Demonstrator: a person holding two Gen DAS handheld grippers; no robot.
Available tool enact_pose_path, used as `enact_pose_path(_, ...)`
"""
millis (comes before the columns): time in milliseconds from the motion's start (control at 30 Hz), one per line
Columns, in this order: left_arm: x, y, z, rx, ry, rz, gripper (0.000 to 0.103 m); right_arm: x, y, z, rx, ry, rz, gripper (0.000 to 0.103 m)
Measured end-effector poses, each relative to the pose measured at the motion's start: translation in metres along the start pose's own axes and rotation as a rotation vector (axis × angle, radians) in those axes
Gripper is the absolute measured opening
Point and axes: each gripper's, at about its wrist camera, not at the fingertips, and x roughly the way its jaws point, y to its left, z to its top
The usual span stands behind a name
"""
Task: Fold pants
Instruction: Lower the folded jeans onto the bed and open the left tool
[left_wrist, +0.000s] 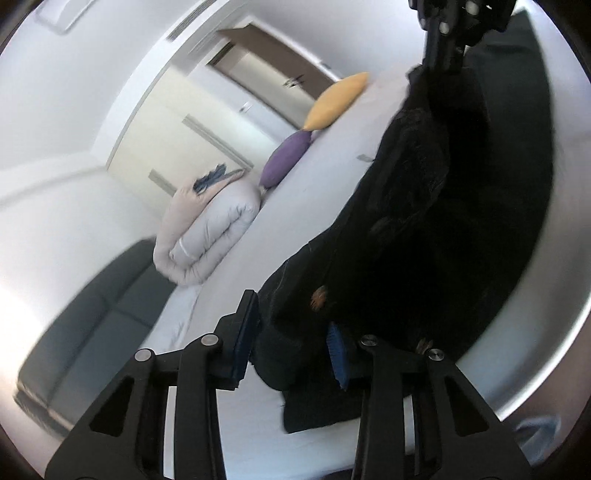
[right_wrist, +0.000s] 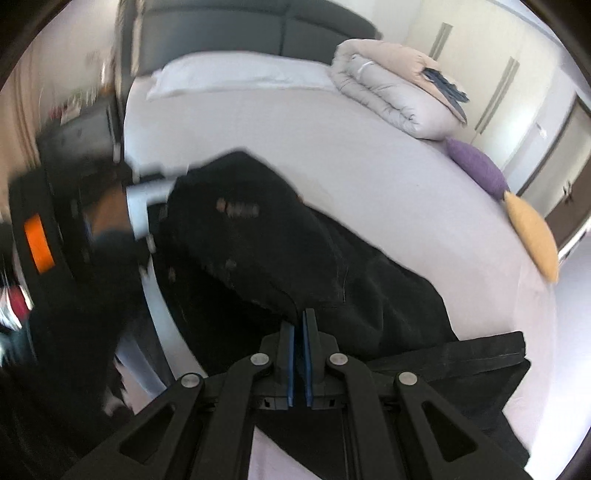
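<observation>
Left jaws: left gripper (left_wrist: 291, 332) part-way apart, blue pads on either side of a bunch of dark cloth; the pad on the picture's left stands clear of the fabric, the other is half buried in it. No firm pinch seen.
Right jaws: right gripper (right_wrist: 299, 328) drawn together, pads almost touching, with a fold of the black cloth caught at the tips.
Pants: black pants (right_wrist: 280, 243) lie across the bed (right_wrist: 369, 177), one end lifted and humped toward the picture's left, the rest spread flat under and beside the right gripper. Worn, pale patches show on the raised part.
Pants, left wrist view: fabric (left_wrist: 424, 221) hangs in a long drape from the right gripper (left_wrist: 443, 33) at the top of the frame down to the left pads.
Bed: pale sheet, grey headboard (right_wrist: 258, 33), white pillow (right_wrist: 236, 74) at its head.
Bedding: rolled duvet (right_wrist: 391, 92) near the far edge, apart from the pants.
Cushions: purple cushion (right_wrist: 476, 170) and yellow cushion (right_wrist: 532, 236) touching end to end along the bed's edge.
Person: a hand (right_wrist: 110, 210) on the other tool, blurred.
</observation>
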Motion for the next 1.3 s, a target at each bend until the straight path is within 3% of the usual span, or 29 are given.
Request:
enact_pose_path(100,0.007,0.008,-0.015,0.020,0.026,0.002,0.027,0.009,0.011,-0.016,-0.039,0.040,-0.021,0.005)
enact_pose_path(300,0.012,0.016,-0.027,-0.014,0.044,-0.001,0.026,0.028,0.038,-0.032,-0.152,0.111,-0.079,0.005)
enact_pose_path(400,0.002,0.017,-0.038,0.004,0.048,-0.064,0.026,0.038,0.048,-0.037,-0.214,0.139,-0.113,0.005)
enact_pose_path(500,0.001,0.018,-0.051,0.010,0.099,-0.192,0.026,0.048,0.051,-0.042,-0.241,0.173,-0.128,0.005)
enact_pose_path(633,-0.005,0.017,-0.071,0.120,0.119,-0.189,0.026,0.053,0.050,-0.042,-0.241,0.187,-0.133,0.005)
enact_pose_path(800,-0.013,0.056,-0.078,-0.019,0.164,-0.231,0.026,0.056,0.051,-0.040,-0.245,0.189,-0.140,0.005)
enact_pose_path(900,-0.017,0.094,-0.065,-0.245,0.152,-0.273,0.026,0.056,0.052,-0.041,-0.261,0.185,-0.149,0.005)
enact_pose_path(967,-0.007,0.111,-0.053,-0.411,0.176,-0.356,0.026,0.057,0.055,-0.043,-0.277,0.184,-0.158,0.005)
enact_pose_path(1133,0.019,0.086,-0.032,-0.467,0.245,-0.462,0.026,0.056,0.065,-0.050,-0.343,0.178,-0.209,0.005)
enact_pose_path(1233,0.039,0.061,-0.032,-0.437,0.314,-0.489,0.026,0.054,0.068,-0.054,-0.352,0.171,-0.227,0.005)
enact_pose_path(1300,0.044,0.058,-0.035,-0.435,0.317,-0.491,0.026,0.053,0.069,-0.057,-0.351,0.164,-0.233,0.005)
